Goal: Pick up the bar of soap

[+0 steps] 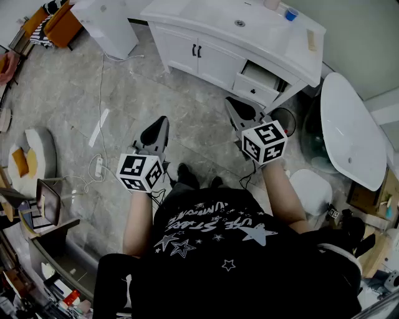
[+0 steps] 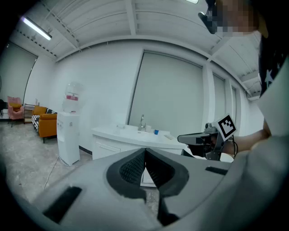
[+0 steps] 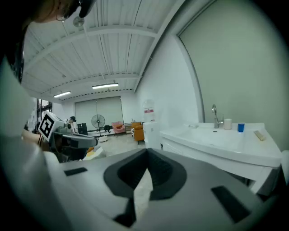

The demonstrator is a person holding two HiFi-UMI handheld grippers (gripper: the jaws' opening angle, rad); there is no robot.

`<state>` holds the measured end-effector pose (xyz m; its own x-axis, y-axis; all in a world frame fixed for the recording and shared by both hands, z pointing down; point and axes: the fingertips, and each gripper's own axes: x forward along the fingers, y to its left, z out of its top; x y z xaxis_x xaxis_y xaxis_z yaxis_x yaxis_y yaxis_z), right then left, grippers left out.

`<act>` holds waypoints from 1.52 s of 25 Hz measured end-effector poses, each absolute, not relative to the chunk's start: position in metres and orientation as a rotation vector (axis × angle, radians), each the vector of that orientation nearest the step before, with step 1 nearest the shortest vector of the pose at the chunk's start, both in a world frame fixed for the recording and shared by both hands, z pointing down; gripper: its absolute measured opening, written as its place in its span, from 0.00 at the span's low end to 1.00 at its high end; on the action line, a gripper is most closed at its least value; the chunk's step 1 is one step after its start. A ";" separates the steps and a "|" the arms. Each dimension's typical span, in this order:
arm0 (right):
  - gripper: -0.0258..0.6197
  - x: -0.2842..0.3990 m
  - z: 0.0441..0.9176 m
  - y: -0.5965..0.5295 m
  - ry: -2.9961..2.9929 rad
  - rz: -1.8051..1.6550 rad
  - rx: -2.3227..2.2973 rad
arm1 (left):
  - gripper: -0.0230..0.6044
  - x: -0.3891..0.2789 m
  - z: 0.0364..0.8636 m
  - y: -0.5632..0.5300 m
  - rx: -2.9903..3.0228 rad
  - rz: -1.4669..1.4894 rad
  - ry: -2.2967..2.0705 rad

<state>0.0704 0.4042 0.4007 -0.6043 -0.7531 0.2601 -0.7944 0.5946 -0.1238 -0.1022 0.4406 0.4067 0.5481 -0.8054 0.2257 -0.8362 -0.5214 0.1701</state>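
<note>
The bar of soap (image 1: 311, 40) is a pale yellow block lying on the right end of the white vanity top (image 1: 206, 14); it also shows in the right gripper view as the soap (image 3: 259, 135) near the counter's edge. My left gripper (image 1: 159, 124) hangs over the floor, well short of the vanity, shut with nothing in it (image 2: 145, 151). My right gripper (image 1: 233, 104) points toward the vanity's open drawer (image 1: 260, 82), also shut and empty (image 3: 147, 151). Both are far from the soap.
A tap (image 3: 216, 116), a white cup (image 3: 228, 123) and a blue cup (image 1: 291, 14) stand on the vanity. A water dispenser (image 1: 107, 26) is at the left, a white bathtub (image 1: 349, 131) at the right. A power strip with cable (image 1: 98, 167) lies on the floor.
</note>
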 end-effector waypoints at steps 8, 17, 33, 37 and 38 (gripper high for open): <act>0.05 0.055 0.404 0.391 -2.626 0.353 1.293 | 0.05 -0.116 0.409 0.424 2.527 0.170 -1.358; 0.05 0.023 0.399 0.358 -2.582 0.311 1.339 | 0.05 -0.157 0.413 0.385 2.541 0.151 -1.319; 0.62 -0.022 0.411 0.297 -2.482 0.428 1.457 | 0.05 -0.225 0.414 0.331 2.573 0.117 -1.252; 0.66 -0.015 0.423 0.274 -2.477 0.477 1.474 | 0.05 -0.231 0.428 0.316 2.535 0.148 -1.270; 0.66 -0.012 0.426 0.265 -2.481 0.490 1.474 | 0.05 -0.231 0.430 0.310 2.527 0.152 -1.277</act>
